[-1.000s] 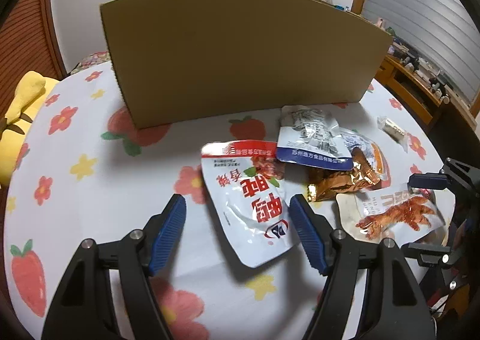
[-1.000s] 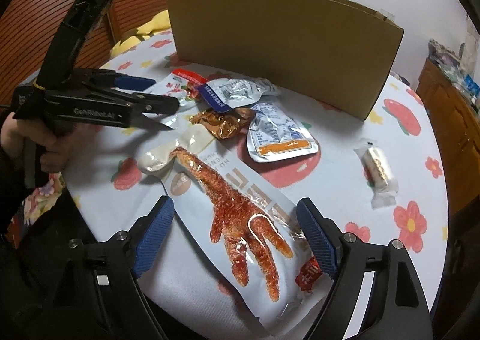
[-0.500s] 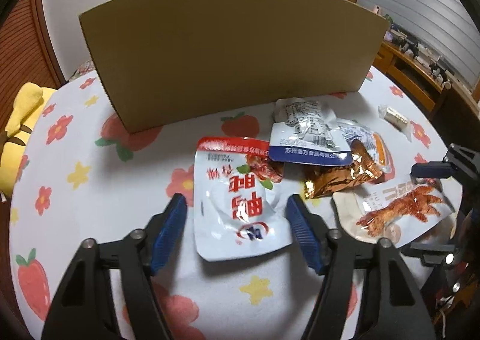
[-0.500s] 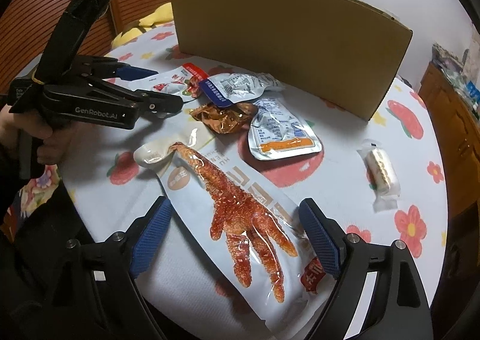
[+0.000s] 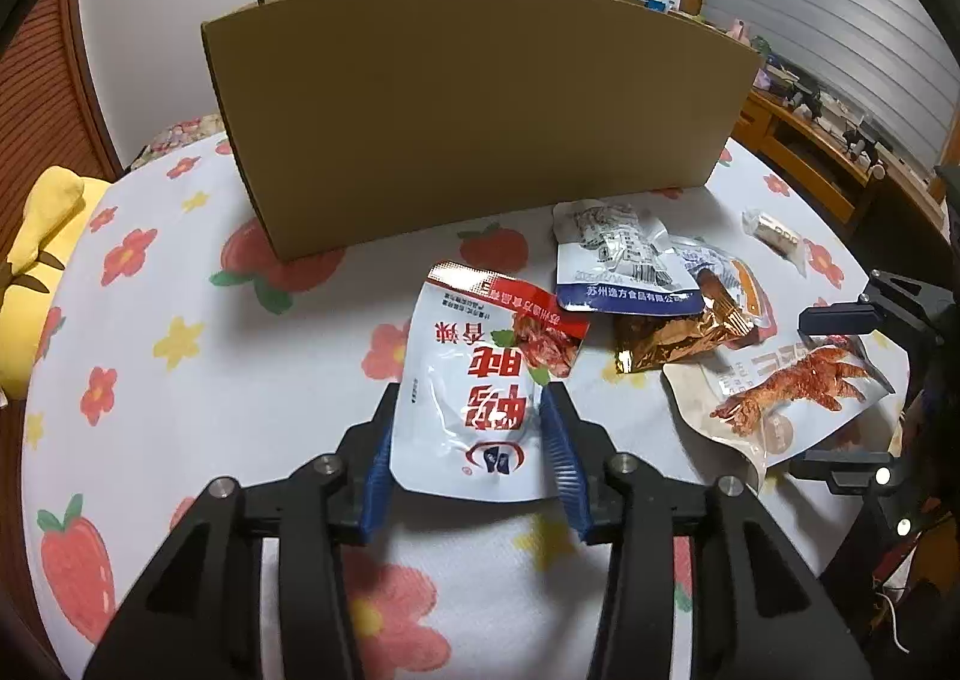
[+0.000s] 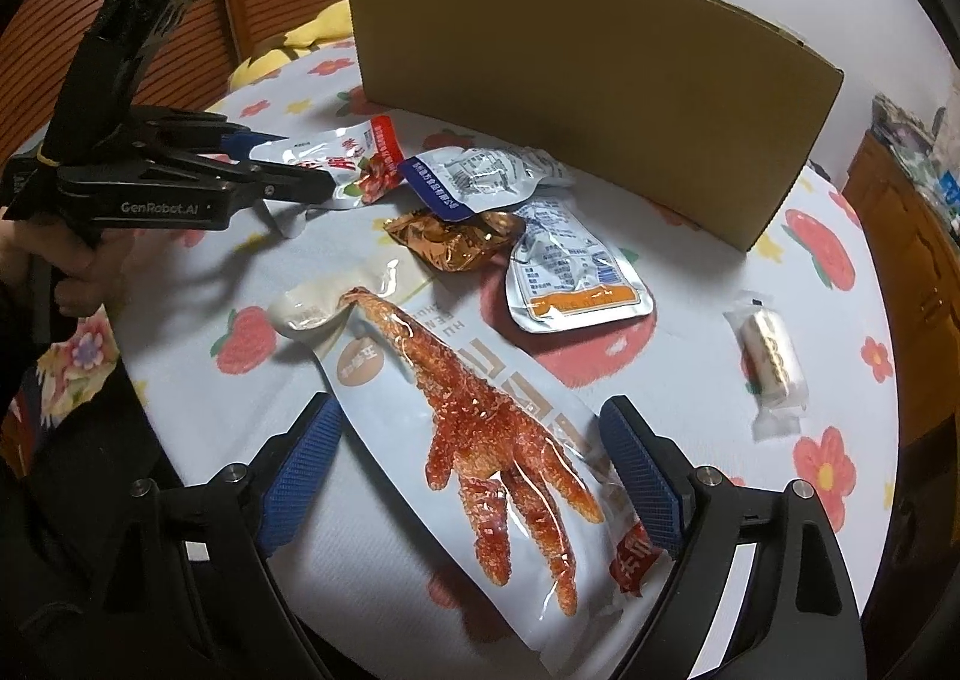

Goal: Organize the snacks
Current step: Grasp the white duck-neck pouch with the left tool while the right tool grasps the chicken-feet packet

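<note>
The white pouch (image 5: 480, 398) is clamped by the left hand-held gripper (image 5: 468, 458) for boxing; the right hand-held gripper (image 6: 474, 476) is held apart around the chicken-foot pack (image 6: 480, 410).

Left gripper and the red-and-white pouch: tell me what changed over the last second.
The left gripper narrowed from wide open until its blue pads sit against both sides of the red-and-white pouch, taking hold of it. The right gripper stayed open around the chicken-foot pack. The cardboard box and other snacks stayed put.
</note>
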Available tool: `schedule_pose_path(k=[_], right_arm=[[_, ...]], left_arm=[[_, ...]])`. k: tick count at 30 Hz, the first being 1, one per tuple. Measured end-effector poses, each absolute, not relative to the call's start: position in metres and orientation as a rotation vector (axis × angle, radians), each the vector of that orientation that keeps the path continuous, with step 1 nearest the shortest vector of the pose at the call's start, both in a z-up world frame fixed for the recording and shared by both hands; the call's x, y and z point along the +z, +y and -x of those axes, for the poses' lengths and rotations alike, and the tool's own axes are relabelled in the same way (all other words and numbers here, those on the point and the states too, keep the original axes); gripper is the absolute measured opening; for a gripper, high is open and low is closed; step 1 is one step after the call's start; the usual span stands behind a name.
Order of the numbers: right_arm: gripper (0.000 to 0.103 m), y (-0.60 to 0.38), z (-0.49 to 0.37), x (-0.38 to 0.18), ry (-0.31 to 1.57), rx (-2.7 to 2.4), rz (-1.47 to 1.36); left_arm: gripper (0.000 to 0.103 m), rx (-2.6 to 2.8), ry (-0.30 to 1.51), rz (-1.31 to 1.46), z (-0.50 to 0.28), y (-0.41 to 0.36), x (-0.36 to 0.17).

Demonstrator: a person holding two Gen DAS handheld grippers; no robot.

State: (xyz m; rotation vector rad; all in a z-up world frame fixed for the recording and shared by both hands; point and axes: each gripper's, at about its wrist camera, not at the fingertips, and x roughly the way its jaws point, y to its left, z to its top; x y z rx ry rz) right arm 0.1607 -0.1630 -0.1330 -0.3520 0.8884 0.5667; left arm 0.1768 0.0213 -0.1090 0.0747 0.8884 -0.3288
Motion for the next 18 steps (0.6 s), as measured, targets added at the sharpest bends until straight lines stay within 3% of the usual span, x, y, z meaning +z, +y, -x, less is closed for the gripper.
schedule_pose_path(k=[9,18], right_arm=[[0.089,-0.162,-0.163,-0.139,0.902,0.588,0.386],[0.053,-0.183,-0.168,-0.134,0.898,0.578,0.322]], left_arm=[[0.055,-0.319,0.884,-0.147,-0.175,0.012,-0.113],[0.056,-0.341,0.865,-0.153,-0.173,0.012,-0.115]])
